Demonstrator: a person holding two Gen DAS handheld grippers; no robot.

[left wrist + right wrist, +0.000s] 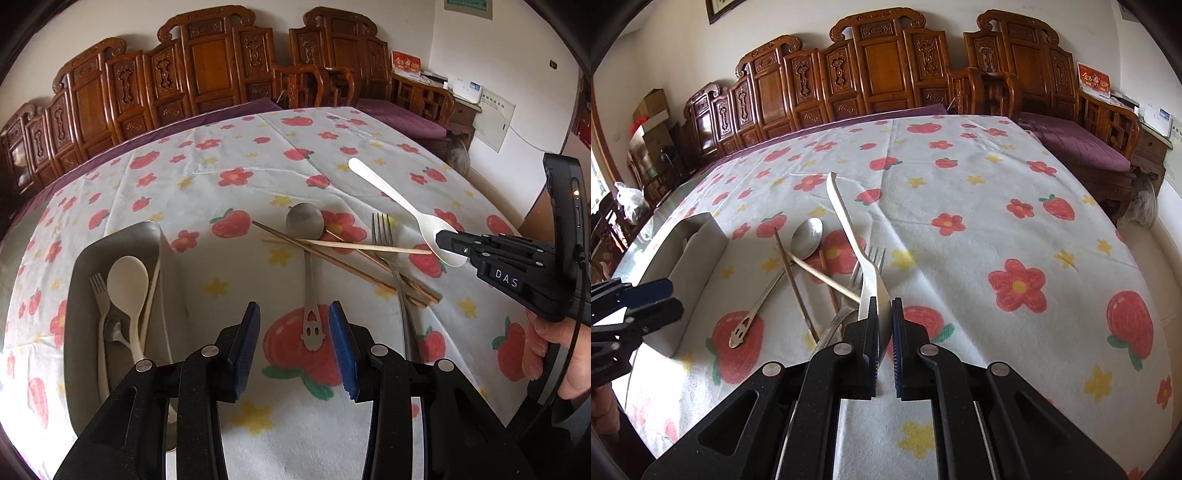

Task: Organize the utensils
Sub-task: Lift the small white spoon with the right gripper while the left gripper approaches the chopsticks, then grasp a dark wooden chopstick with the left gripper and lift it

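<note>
The white plastic spoon [860, 254] is clamped by its bowl between the blue pads of the right tool [885, 325], whose jaws are nearly closed on it; its handle rises up and away over the table, clear of the cloth. In the left wrist view the same spoon [395, 201] slants from the right tool [448, 243] at the right toward the far middle. The left tool [293, 343] hovers wide open and holds nothing, with the smiley-face handle end of a steel spoon [308, 266] lying between its blue pads on the flower-and-strawberry tablecloth [229, 155]. To its near left sits a grey rectangular metal tray [83, 332] containing a cream plastic spoon [129, 291], a white plastic fork [101, 314] and at least one more steel piece partly hidden beneath them. Farther out, the steel spoon's bowl rests face down near the middle of the table. A pair of brown wooden chopsticks [347, 264] crosses over its handle, running from far left to near right, and a pale single chopstick [347, 245] lies across them, its tip near the white spoon's bowl. A steel fork [391, 266] lies just right of these, tines pointing away, with the brown chopsticks crossing its handle. Beyond the table stands a carved dark wooden bench [207, 70] with purple cushions against the wall.
</note>
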